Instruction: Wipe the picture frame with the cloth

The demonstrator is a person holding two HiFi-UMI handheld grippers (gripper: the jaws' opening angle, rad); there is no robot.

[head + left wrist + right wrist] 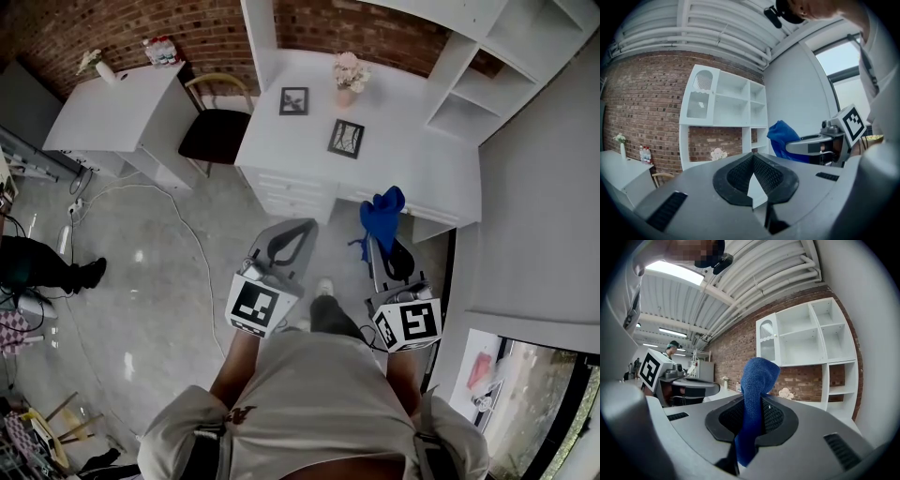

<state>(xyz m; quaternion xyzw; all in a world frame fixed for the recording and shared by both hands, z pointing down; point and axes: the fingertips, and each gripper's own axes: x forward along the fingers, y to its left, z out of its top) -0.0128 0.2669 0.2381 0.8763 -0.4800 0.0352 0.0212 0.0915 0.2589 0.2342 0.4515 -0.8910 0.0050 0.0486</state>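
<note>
The tips of the right gripper [753, 403] are buried in the blue cloth [757, 380], so their ends cannot be seen. Its tongs are pinching the cloth, with one fold standing up above them and a tail hanging below. The pictures inside the two frames are too small to read, and whether the frames stand or lie flat is unclear. The person's forearms are largely hidden behind the chest and shoulders.

Both grippers are held low in front of the body, side by side, pointing toward 12 o'clock at the white desk [412, 178]. The left gripper [306, 226] has its tongs pressed together at the tips, with nothing between them.

The nearer picture frame [346, 138] is on the desk at 12 o'clock from the grippers, well apart from both. The farther picture frame [293, 100] is at its 10 o'clock, and a flower vase [348, 79] is at its 12 o'clock. A chair [215, 132] stands at the desk's 9 o'clock.
</note>
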